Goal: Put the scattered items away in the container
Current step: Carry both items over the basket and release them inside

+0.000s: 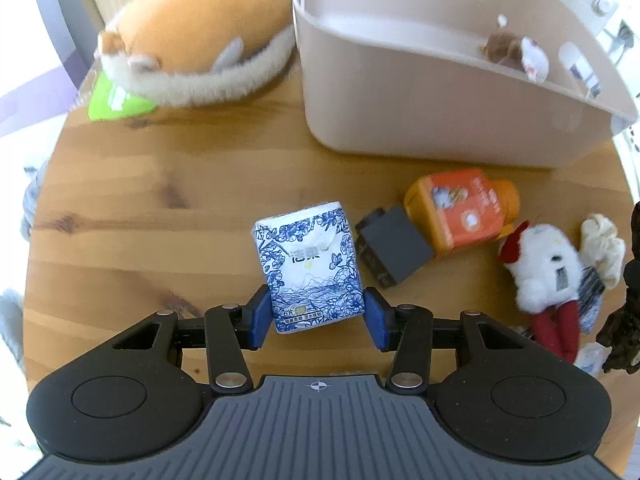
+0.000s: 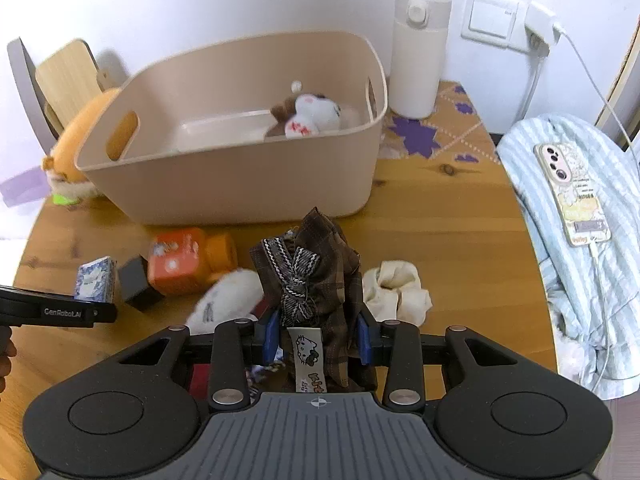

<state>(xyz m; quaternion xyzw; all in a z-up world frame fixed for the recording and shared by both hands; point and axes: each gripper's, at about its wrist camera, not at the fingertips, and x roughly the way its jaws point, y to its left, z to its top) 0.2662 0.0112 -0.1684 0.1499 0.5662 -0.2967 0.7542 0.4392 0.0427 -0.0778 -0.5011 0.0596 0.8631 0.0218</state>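
Note:
My left gripper (image 1: pixel 318 314) is shut on a blue-and-white tissue pack (image 1: pixel 308 260), held just above the wooden table (image 1: pixel 160 200). My right gripper (image 2: pixel 318 338) is shut on a brown plaid fabric piece with a grey bow (image 2: pixel 310 272) and a cartoon tag, also lifted. The beige container (image 2: pixel 240 176) stands behind, with a small brown-and-white plush (image 2: pixel 310 118) inside. On the table lie an orange bottle (image 1: pixel 460 208), a dark box (image 1: pixel 394 248), a white plush with red parts (image 1: pixel 548 268) and a cream scrunchie (image 2: pixel 396 290).
A large orange hamster plush (image 1: pixel 192 36) lies on a green item (image 1: pixel 112 100) left of the container. A white flask (image 2: pixel 418 48) stands behind the container. At the right, a phone (image 2: pixel 572 192) lies on striped cloth (image 2: pixel 580 280), its cable running to a wall socket.

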